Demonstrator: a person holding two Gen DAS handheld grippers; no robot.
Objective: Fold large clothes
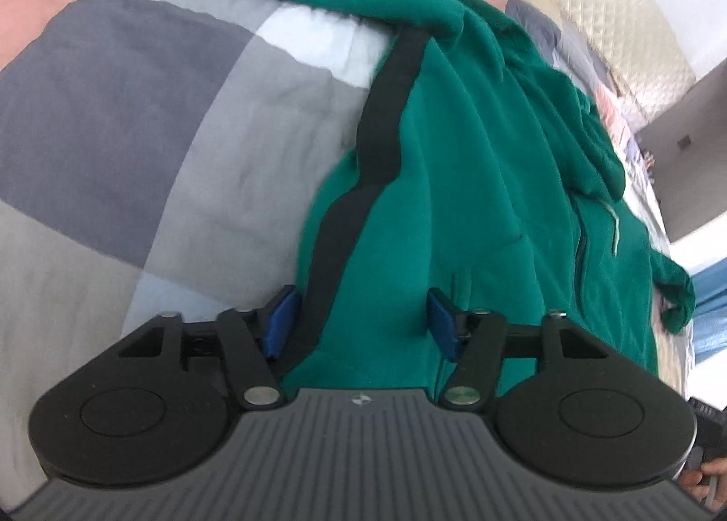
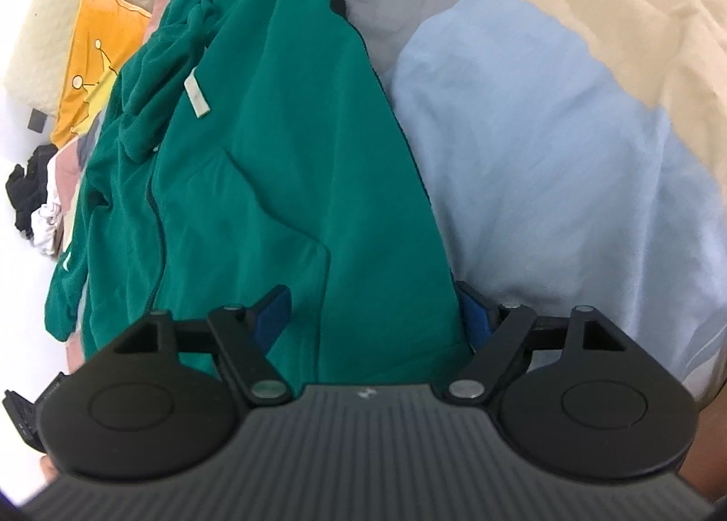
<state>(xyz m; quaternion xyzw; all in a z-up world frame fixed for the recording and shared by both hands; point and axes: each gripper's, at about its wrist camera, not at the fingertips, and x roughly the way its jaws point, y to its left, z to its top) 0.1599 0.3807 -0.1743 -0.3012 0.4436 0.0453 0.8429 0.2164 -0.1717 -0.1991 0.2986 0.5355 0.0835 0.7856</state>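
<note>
A green zip-up hoodie (image 1: 459, 184) with a black hem band (image 1: 381, 130) lies spread on the bed. My left gripper (image 1: 363, 321) is open, its blue pads (image 1: 281, 321) straddling the hem band and green fabric at the near edge. The hoodie also shows in the right wrist view (image 2: 281, 166), with a white label (image 2: 196, 97) and a zipper. My right gripper (image 2: 377, 316) is open, its jaws on either side of the hoodie's near edge, and the right pad (image 2: 477, 316) is partly hidden behind the fabric.
The bed has a patchwork quilt (image 1: 136, 134) in grey, light blue, pink and beige, also in the right wrist view (image 2: 568, 134). An orange pillow (image 2: 97, 62) and a cream quilted headboard (image 1: 613, 21) lie beyond the hoodie. Dark clothes (image 2: 29, 189) lie on the floor.
</note>
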